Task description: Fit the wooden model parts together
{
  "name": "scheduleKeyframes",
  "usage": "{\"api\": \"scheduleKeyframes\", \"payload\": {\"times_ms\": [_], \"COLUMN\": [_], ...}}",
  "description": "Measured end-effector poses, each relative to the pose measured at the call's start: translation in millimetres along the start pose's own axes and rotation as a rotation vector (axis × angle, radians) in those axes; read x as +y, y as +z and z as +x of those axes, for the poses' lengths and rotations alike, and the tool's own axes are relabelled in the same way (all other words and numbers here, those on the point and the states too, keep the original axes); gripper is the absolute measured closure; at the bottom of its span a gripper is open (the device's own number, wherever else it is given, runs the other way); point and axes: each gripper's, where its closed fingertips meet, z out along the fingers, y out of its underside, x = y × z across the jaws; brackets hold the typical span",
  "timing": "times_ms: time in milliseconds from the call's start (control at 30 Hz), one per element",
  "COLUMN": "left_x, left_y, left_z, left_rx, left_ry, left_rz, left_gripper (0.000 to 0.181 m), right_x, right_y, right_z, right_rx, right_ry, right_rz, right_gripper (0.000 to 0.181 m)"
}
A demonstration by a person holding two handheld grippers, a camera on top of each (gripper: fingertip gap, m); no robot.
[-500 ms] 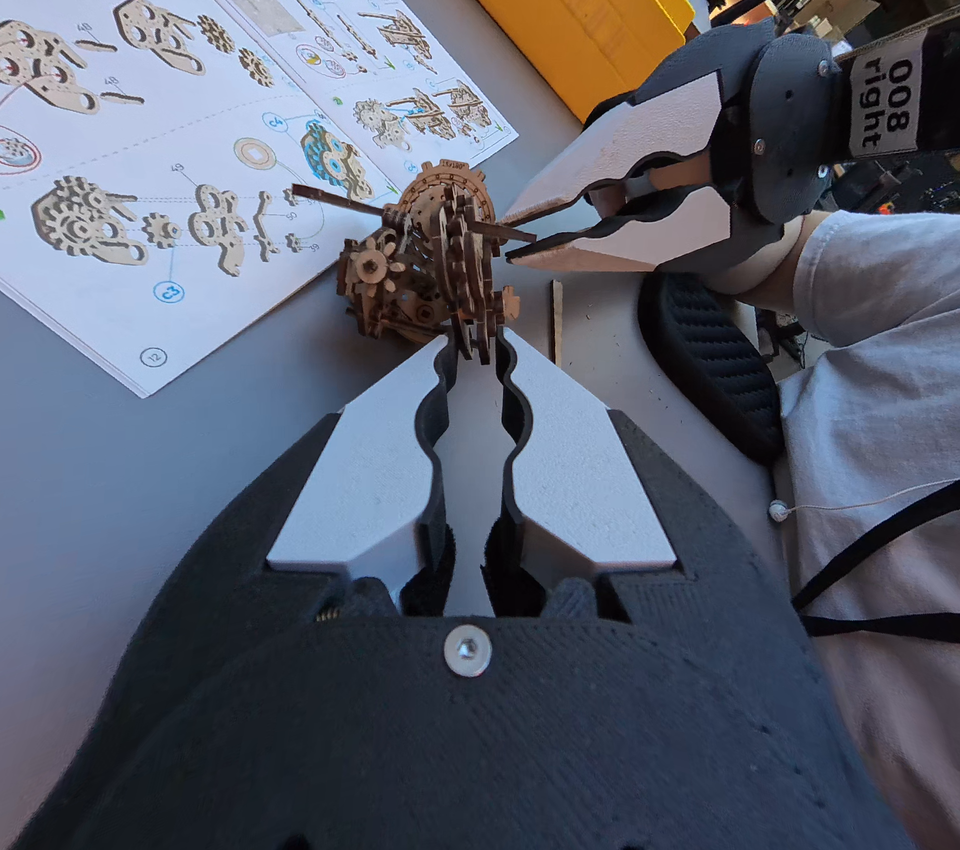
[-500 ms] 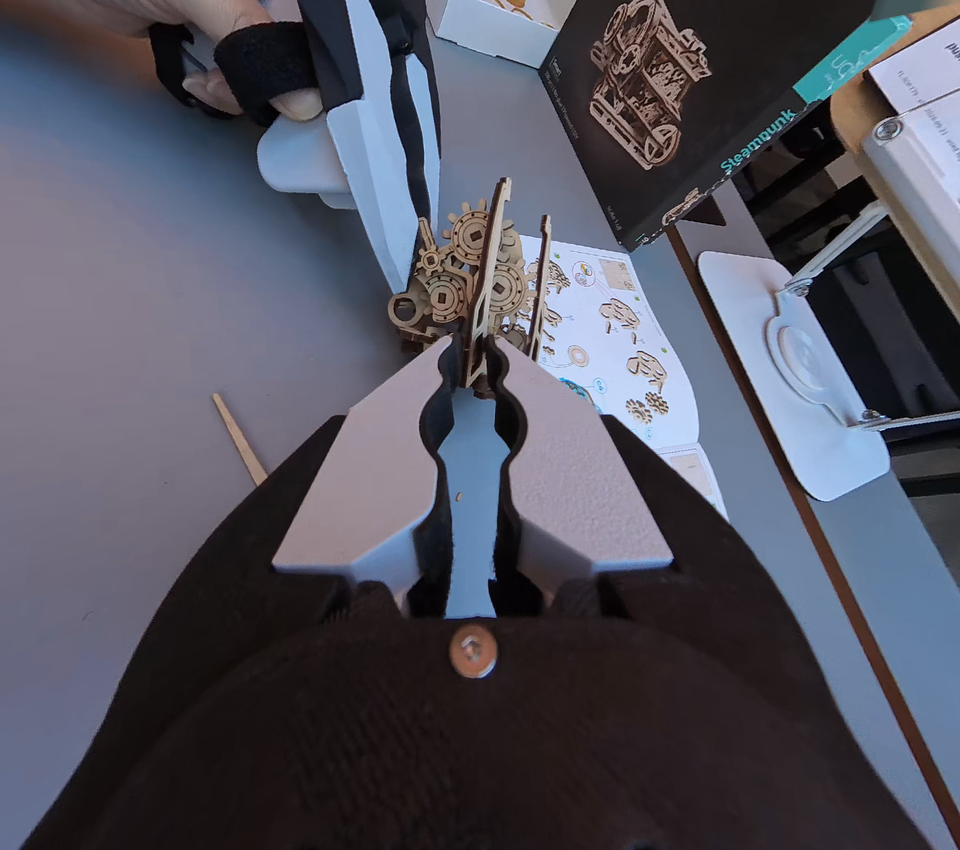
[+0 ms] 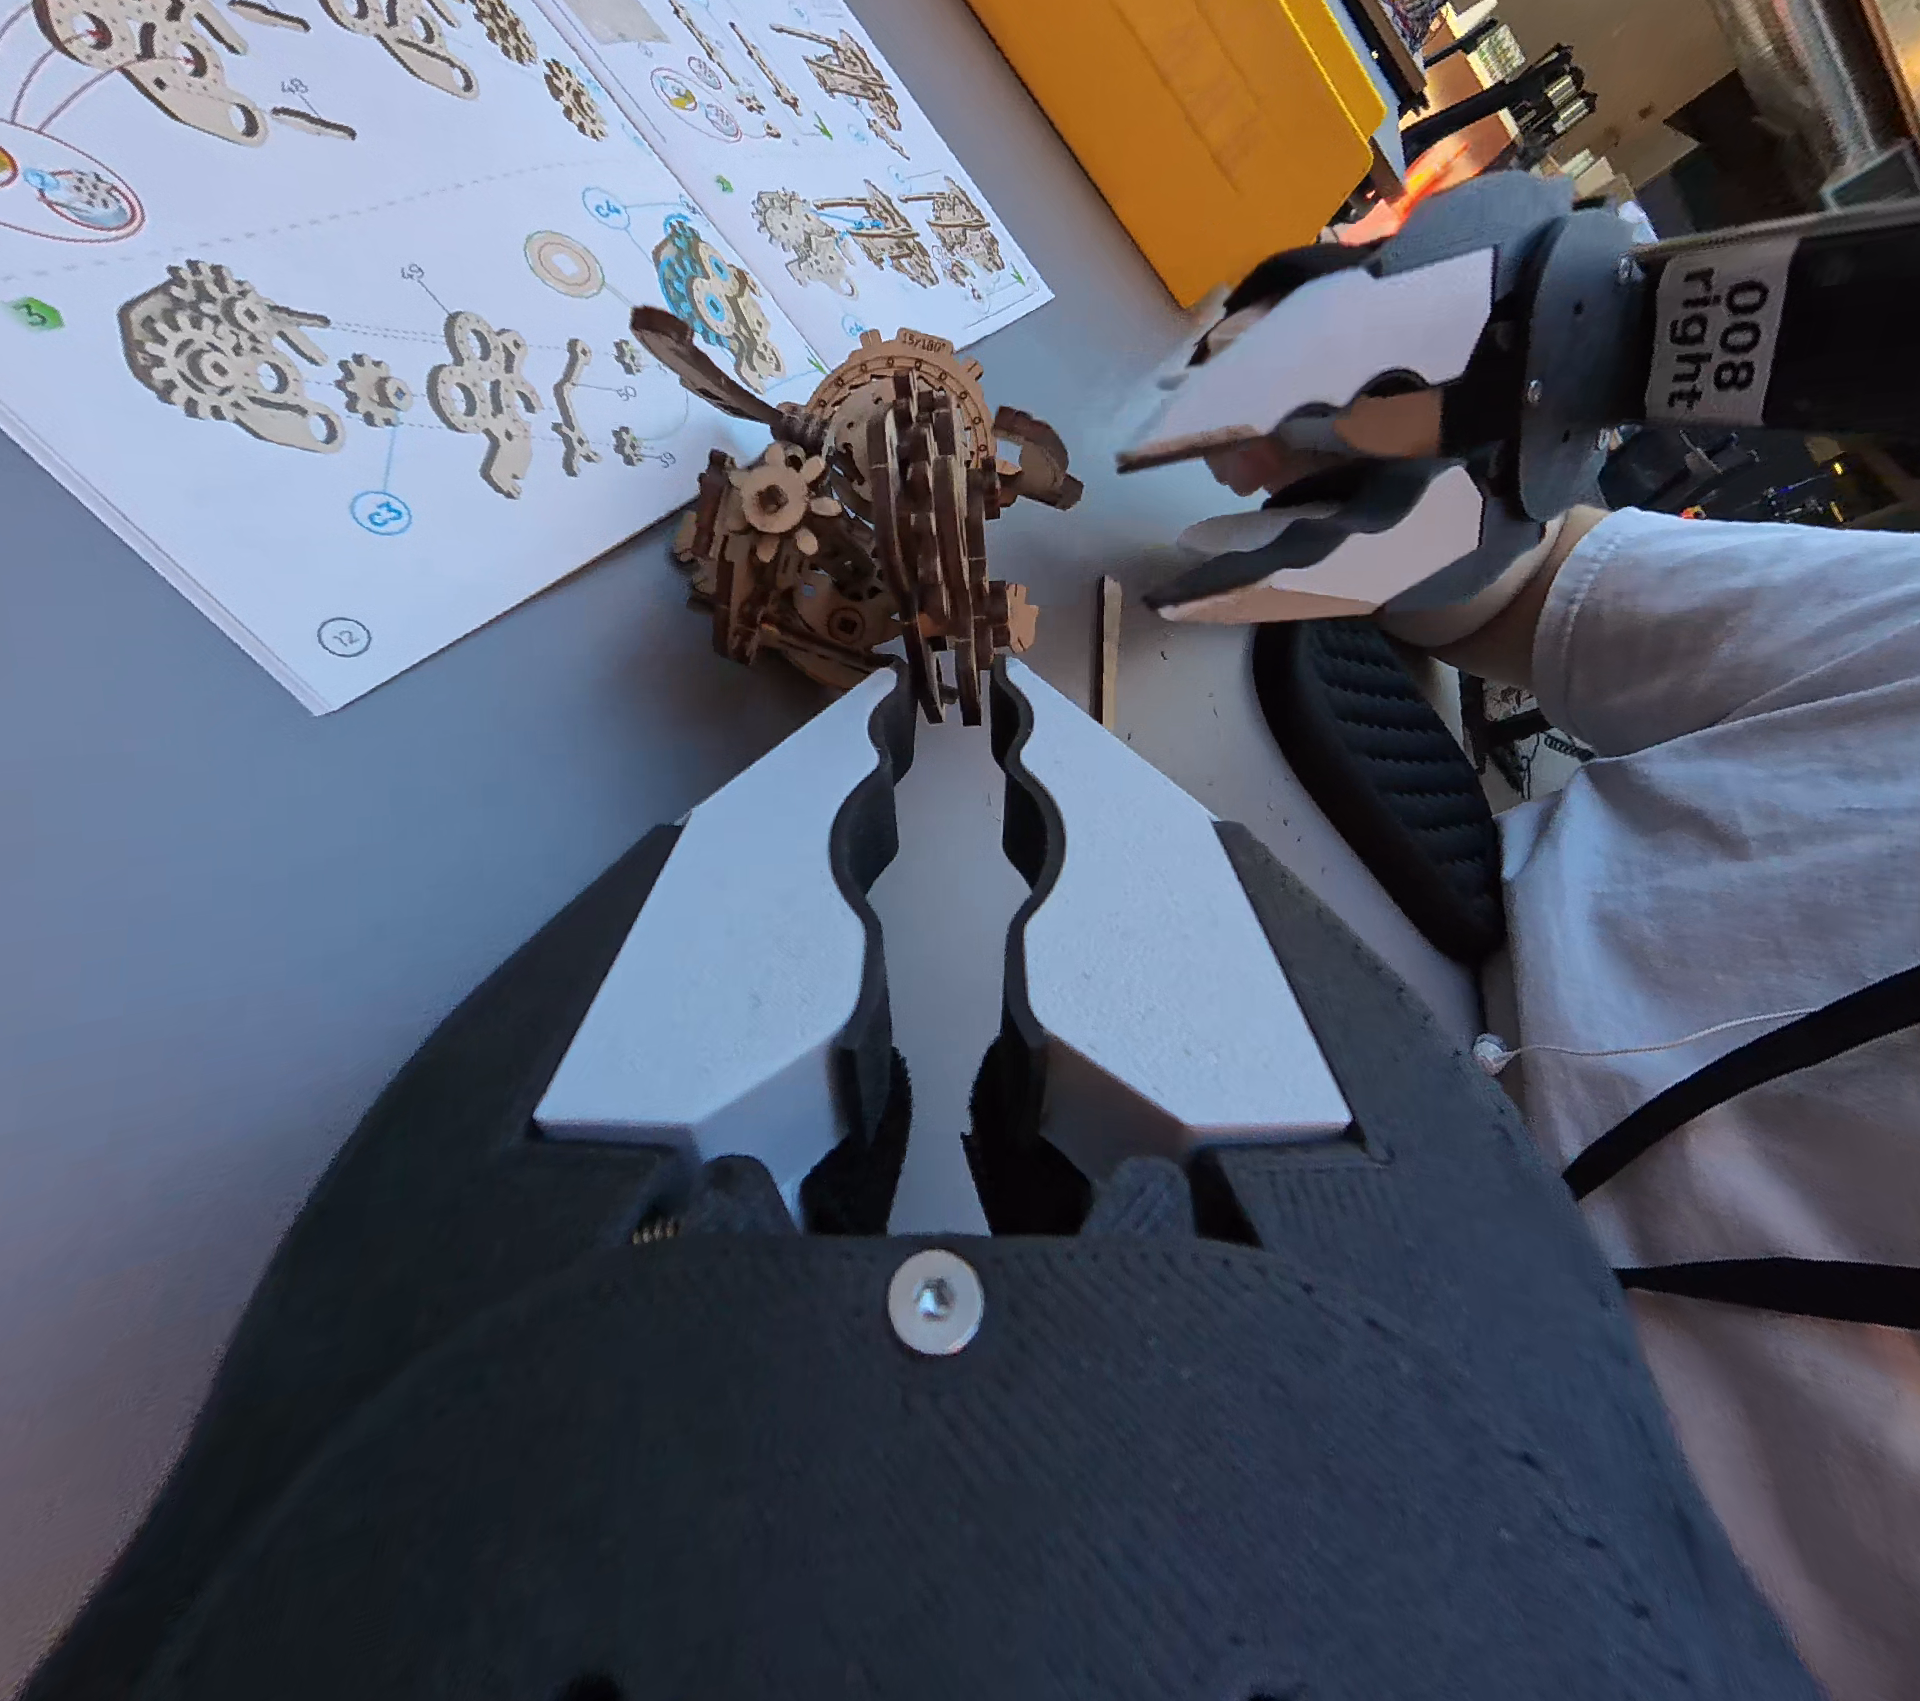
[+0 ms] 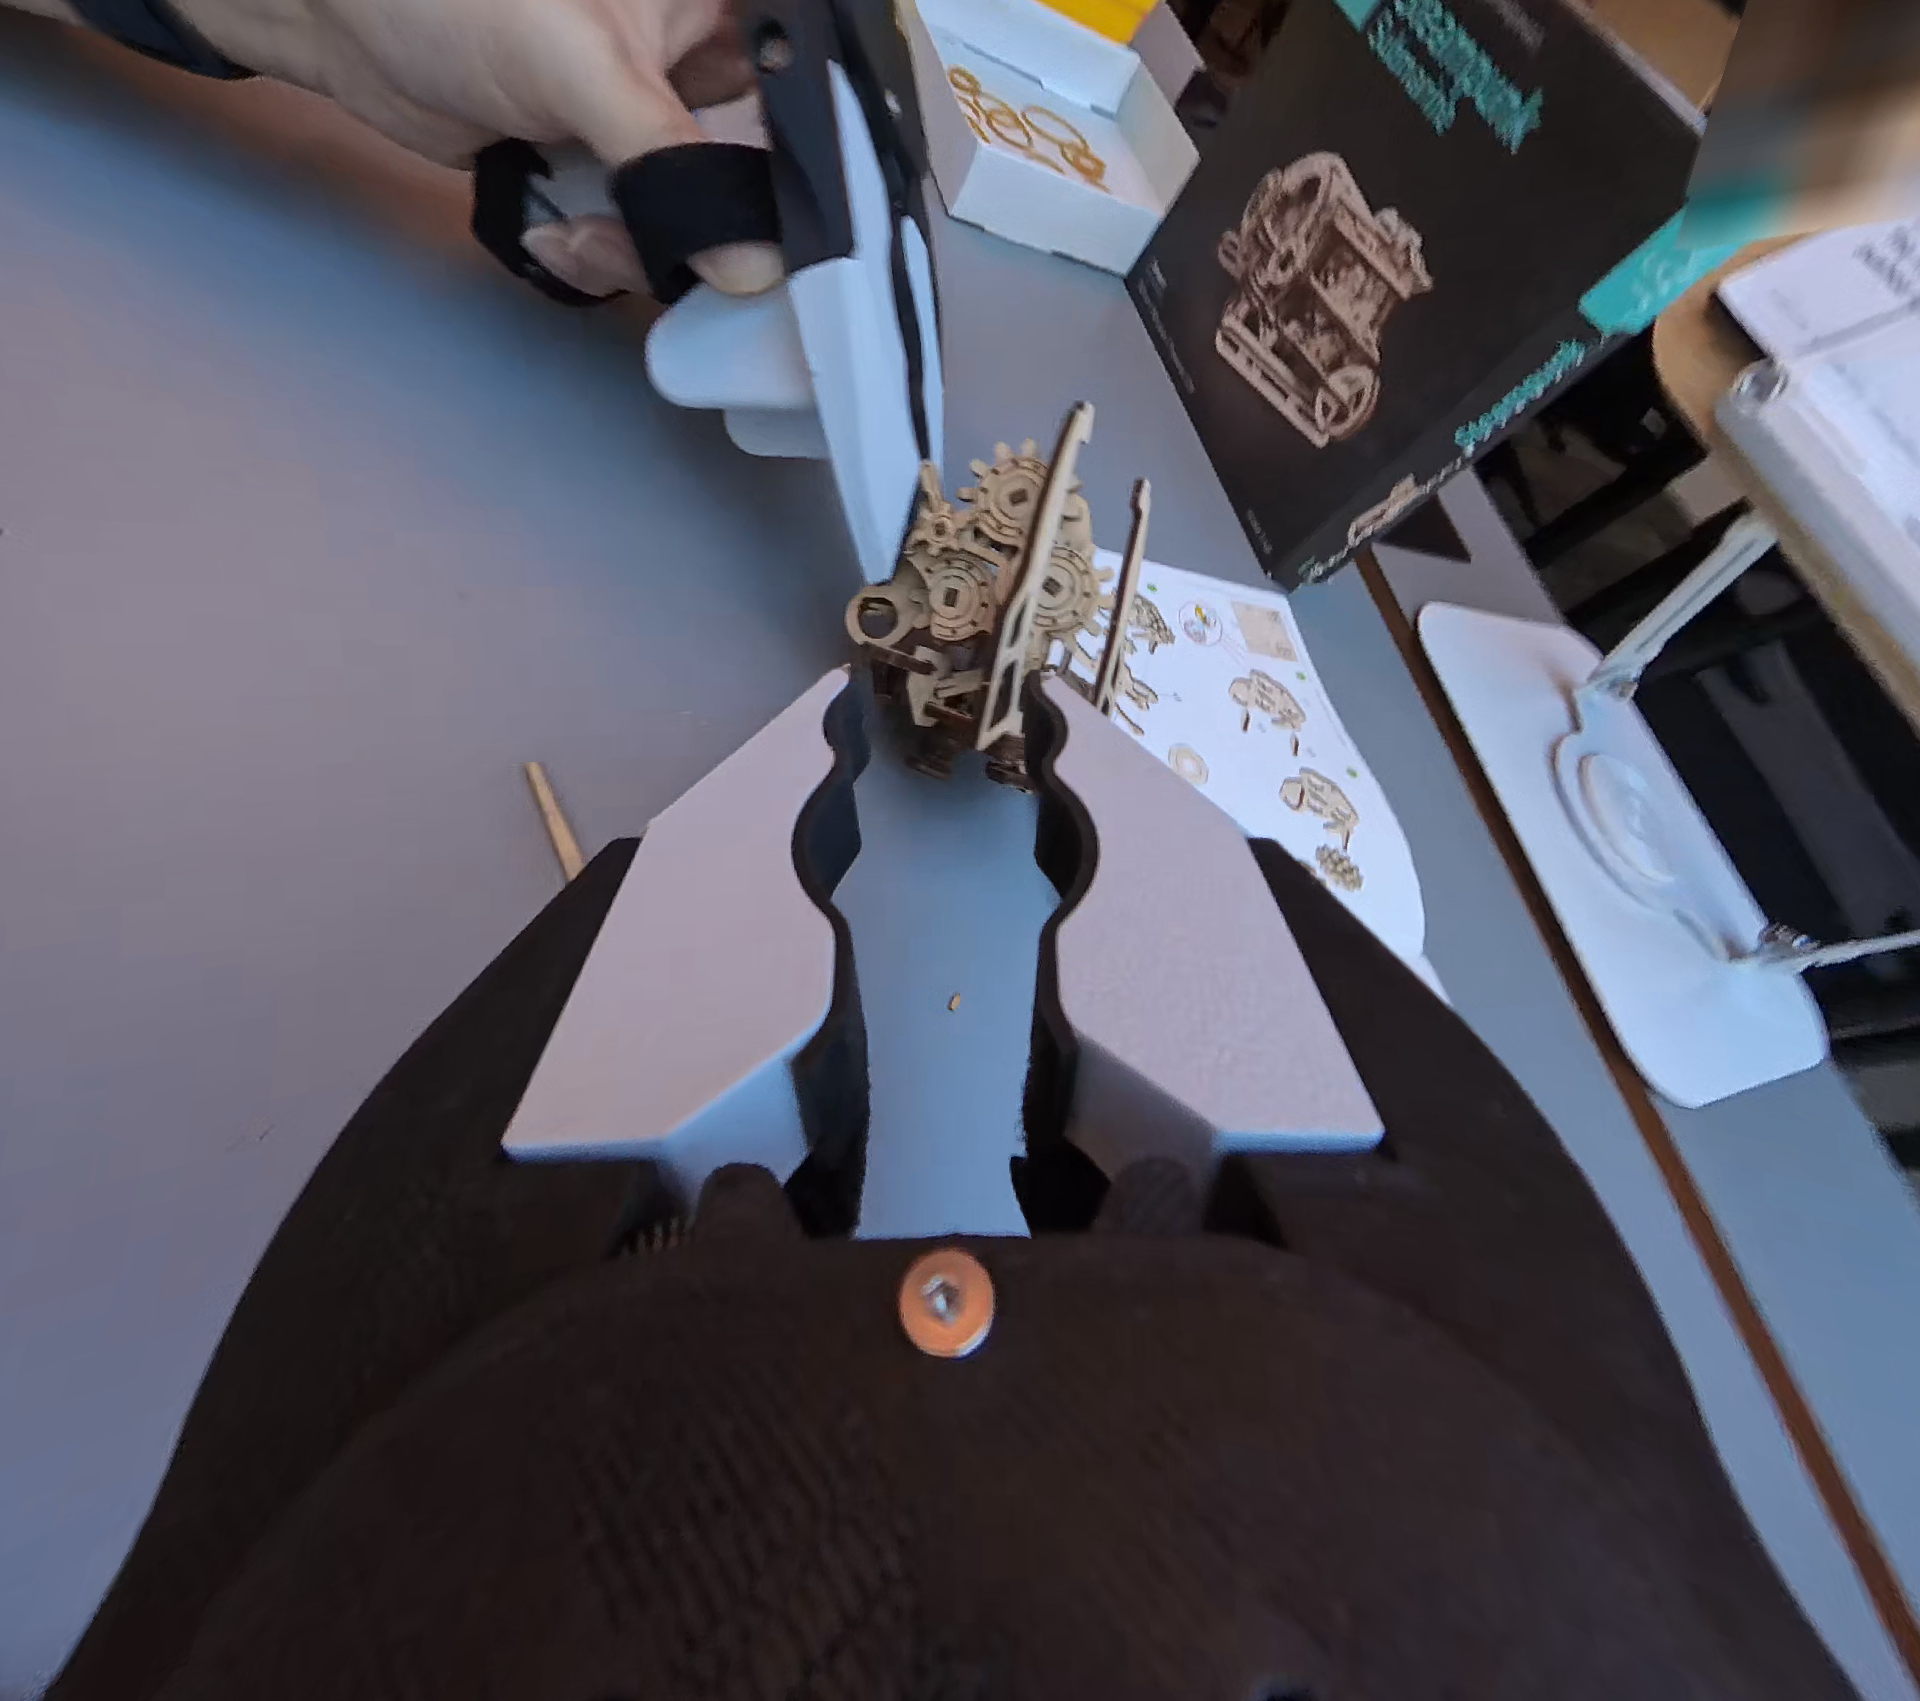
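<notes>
The grey tabletop [image 3: 312, 924] carries an open booklet [image 3: 343, 217] of assembly drawings, a yellow bin [image 3: 1122, 20] and, in the right wrist view, a dark kit box [image 4: 1392, 217] with printed lettering and a small white box [image 4: 1039, 124] of rings. The wooden model [image 3: 883, 508], a cluster of gears and plates, stands beside the booklet's near edge. The left gripper [image 3: 948, 695] is clamped on the model's lower plates. The right gripper [image 4: 943, 716] has its fingers apart, just in front of the model and holding nothing; its far fingertip looks level with an upright plate, contact unclear. A thin stick [image 3: 1110, 643] lies flat near the model. Each gripper bears a white label. The right wrist view is motion-blurred.
</notes>
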Motion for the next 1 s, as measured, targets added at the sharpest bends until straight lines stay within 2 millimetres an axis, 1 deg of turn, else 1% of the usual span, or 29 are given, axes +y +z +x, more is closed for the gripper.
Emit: {"api": "scheduleKeyframes", "payload": {"times_ms": [67, 167, 333, 400, 467, 567, 600, 667, 700, 867, 1000], "left_x": [-0.3, -1.3, -2.2, -2.2, -2.2, -2.2, -2.1, -0.4, 0.1, 0.9, 3.9], "left_y": [-1.1, -1.3, -1.2, -1.4, -1.5, -1.7, -1.7, -1.7, -1.7, -0.1, 0.4], "left_z": [-1.3, -2.3, -3.1, -3.3, -3.5, -3.8, -4.7, -6.3, -7.1, -5.6, 2.5], "left_rx": [0.002, -0.005, -0.009, -0.008, -0.009, -0.016, -0.023, -0.039, -0.047, -0.057, -0.050], "left_ry": [-0.007, -0.004, -0.008, -0.013, -0.016, -0.015, -0.013, -0.003, 0.003, 0.017, 0.021], "left_rz": [0.006, 0.008, 0.012, 0.013, 0.013, 0.009, 0.008, -0.006, -0.011, -0.030, -0.060], "left_gripper": [0.169, 0.169, 0.169, 0.169, 0.169, 0.169, 0.169, 0.171, 0.171, 0.171, 0.172], "right_x": [-2.2, 2.9, -0.5, 3.5, 6.6, 11.4, 14.3, 14.4, 14.6, 14.5, 10.5], "right_y": [-0.9, 8.3, 20.3, 25.7, 30.7, 37.6, 38.8, 38.2, 37.6, 34.7, 27.9], "right_z": [-9.6, -20.2, -16.7, -19.0, -16.6, -19.9, -19.3, -15.6, -14.0, -16.2, -21.8], "right_rx": [0.007, 0.014, 0.133, 0.146, 0.180, 0.154, 0.143, 0.144, 0.142, 0.105, 0.046], "right_ry": [-0.093, -0.187, -0.471, -0.590, -0.728, -0.883, -0.910, -0.950, -0.963, -1.014, -0.976], "right_rz": [0.004, -0.052, -0.103, -0.141, -0.182, -0.232, -0.258, -0.288, -0.302, -0.295, -0.253], "right_gripper": [0.161, 0.160, 0.159, 0.160, 0.162, 0.169, 0.170, 0.176, 0.175, 0.177, 0.177]}}
